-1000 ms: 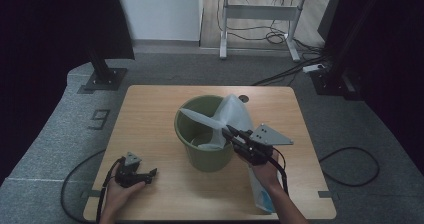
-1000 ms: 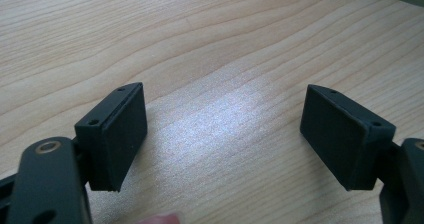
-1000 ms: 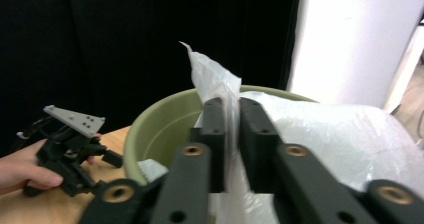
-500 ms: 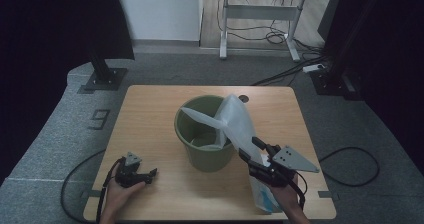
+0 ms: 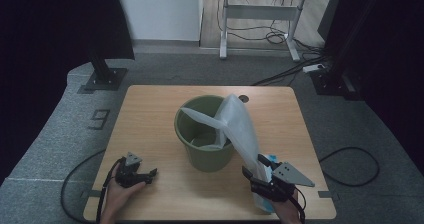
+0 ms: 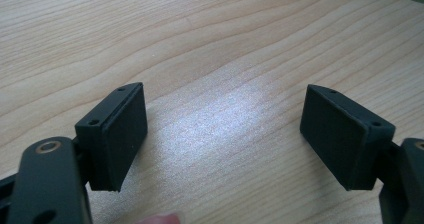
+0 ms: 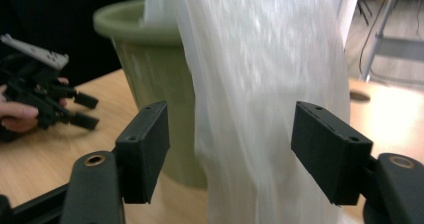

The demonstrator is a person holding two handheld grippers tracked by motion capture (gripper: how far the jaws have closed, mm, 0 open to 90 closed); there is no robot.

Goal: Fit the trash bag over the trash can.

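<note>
Thin white plastic: the bag liner [image 5: 239,129] hangs half in, half out of the green bin [image 5: 205,143]; one edge drapes inside the rim, the rest trails down the bin's right side toward the near right corner of the tabletop [image 5: 150,109].
Bin: upright at the middle of the tabletop, with the mouth not yet lined.
Right gripper [image 5: 261,176]: low at the near right; its fingers [image 7: 145,149] have just been opening and now stand wide, the liner's trailing sheet between them but not pinched.
Left gripper [image 5: 145,174]: at the near left, well apart from the bin, its fingers [image 6: 120,134] wide over bare wood, holding nothing.
Step in hand: probably regripping the loose sheet lower down to spread it over the rim.
How to do it well: close on a single layer near the edge, not a bunched fold; lift rather than drag, since the light bin may tip or slide; bringing the left gripper in to steady the rim should help.
</note>
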